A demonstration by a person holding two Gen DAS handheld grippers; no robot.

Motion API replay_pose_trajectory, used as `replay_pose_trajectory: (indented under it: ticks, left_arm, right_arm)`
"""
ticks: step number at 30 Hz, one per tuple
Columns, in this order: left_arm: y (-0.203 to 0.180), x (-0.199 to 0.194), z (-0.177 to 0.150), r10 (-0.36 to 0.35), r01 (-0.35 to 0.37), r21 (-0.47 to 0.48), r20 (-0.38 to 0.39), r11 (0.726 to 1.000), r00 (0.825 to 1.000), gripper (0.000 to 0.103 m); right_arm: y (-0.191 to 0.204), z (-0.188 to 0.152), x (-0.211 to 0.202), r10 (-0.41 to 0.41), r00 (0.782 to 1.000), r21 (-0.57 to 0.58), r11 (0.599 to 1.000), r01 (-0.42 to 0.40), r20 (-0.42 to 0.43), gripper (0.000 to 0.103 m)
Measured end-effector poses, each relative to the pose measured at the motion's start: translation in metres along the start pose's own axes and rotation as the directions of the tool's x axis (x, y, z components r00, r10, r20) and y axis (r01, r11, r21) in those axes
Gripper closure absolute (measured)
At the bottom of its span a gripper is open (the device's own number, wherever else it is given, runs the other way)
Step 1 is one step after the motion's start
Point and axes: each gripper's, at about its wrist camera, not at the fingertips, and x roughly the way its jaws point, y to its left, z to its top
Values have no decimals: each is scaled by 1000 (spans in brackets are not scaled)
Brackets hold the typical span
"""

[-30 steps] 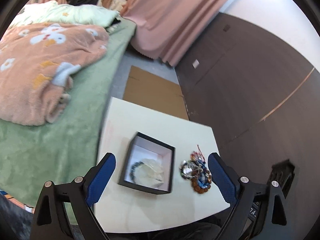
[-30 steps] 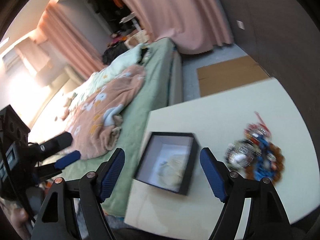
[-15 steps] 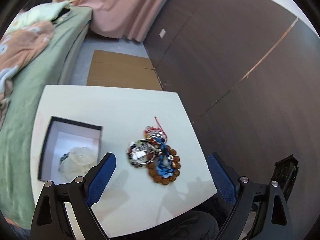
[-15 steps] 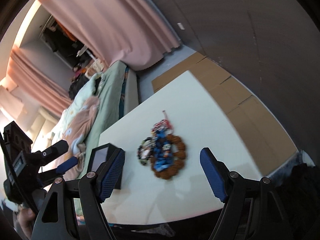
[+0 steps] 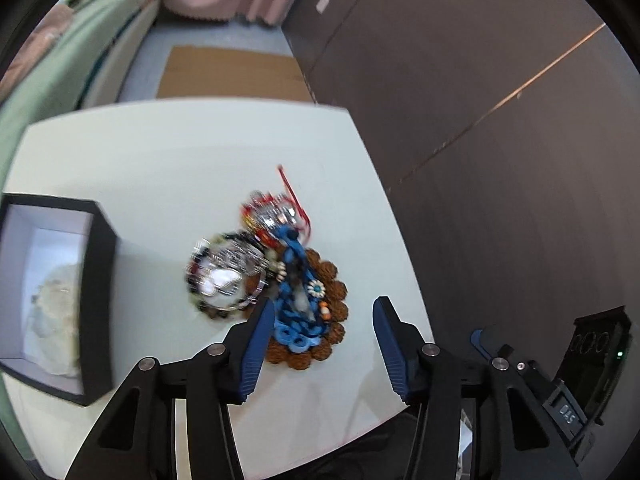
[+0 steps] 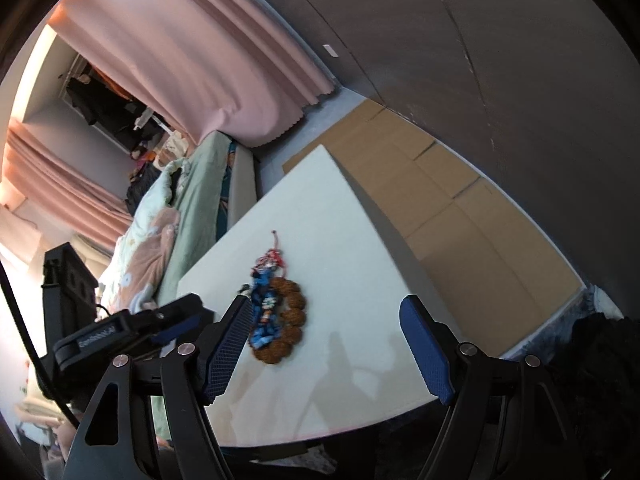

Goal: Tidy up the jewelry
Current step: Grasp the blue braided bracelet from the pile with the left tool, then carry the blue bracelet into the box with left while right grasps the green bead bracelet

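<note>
While the left gripper point(image 5: 324, 320) hangs over the near end of the jewelry pile point(image 5: 276, 280), its jaws are closing, much narrower than a second ago, with the blue braided bracelet point(image 5: 296, 312) and the brown bead bracelet point(image 5: 332, 292) lying between the pads; neither pad seems to press on them yet, so nothing is pinched. A second ago this camera looked at the black box point(image 5: 96, 300) almost dead ahead, with the pile off at 3 o'clock; now the pile fills the middle of the view and the box has slid out to 9 o'clock, its white lining and a pale item still inside. From the pile, a silver bangle with a white butterfly point(image 5: 224, 280) sits at 9 o'clock and a red-and-silver piece point(image 5: 272, 216) at 12 o'clock.

On the other side, the right gripper point(image 6: 326, 344) is spread wide and empty, its view swung from the box to the same pile on the white table point(image 6: 340, 240), which lies toward 10 o'clock of its fingertips. I judge the approach finished and the first pick beginning: the left claw looks set to take the blue or brown bracelet for the box, though tangled pieces may lift together.
</note>
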Motion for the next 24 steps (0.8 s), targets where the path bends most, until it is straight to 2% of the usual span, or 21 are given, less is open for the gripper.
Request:
replay_pose_trajectory:
  ticks: [3, 5, 7, 9, 13, 15, 16, 17, 21, 24]
  left_arm:
    - [-10, 19, 2, 23, -22, 25, -45, 999, 999, 55]
    - [-15, 34, 2, 74, -71, 49, -73, 996, 995, 57]
    - [-18, 46, 3, 125, -119, 67, -100, 991, 987, 67]
    - [-21, 56, 3, 163, -154, 82, -120, 985, 979, 68]
    - [-39, 58, -2, 254, -239, 157, -82, 958, 964, 68]
    - [-44, 58, -4, 238, -223, 165, -76, 961, 968, 71]
    - [-46, 56, -4, 215, -201, 165, -71, 966, 974, 83]
    - [-46, 54, -5, 213, -200, 166, -65, 966, 975, 88]
    - [-40, 57, -4, 194, -183, 137, -71, 974, 978, 90]
    - [-42, 56, -7, 213, -201, 146, -71, 969, 974, 90]
  right_arm:
    - [-7, 2, 3, -11, 1000, 8, 1000, 11, -8, 26]
    - [-11, 2, 5, -21, 1000, 10, 1000, 22, -13, 26]
    - [-14, 1, 6, -32, 999, 15, 999, 32, -20, 26]
    - [-17, 2, 7, -41, 999, 21, 999, 42, -25, 27]
    - [-18, 4, 6, -62, 998, 21, 998, 63, -30, 27]
    - [-16, 5, 5, -70, 997, 18, 997, 71, -33, 28]
    - [-13, 4, 5, -74, 997, 15, 997, 74, -34, 30]
    - [-11, 4, 4, -77, 996, 10, 997, 77, -34, 31]
    - [-1, -2, -2, -87, 996, -19, 996, 87, -26, 31]
    - [0, -7, -7, -91, 996, -16, 996, 90, -23, 31]
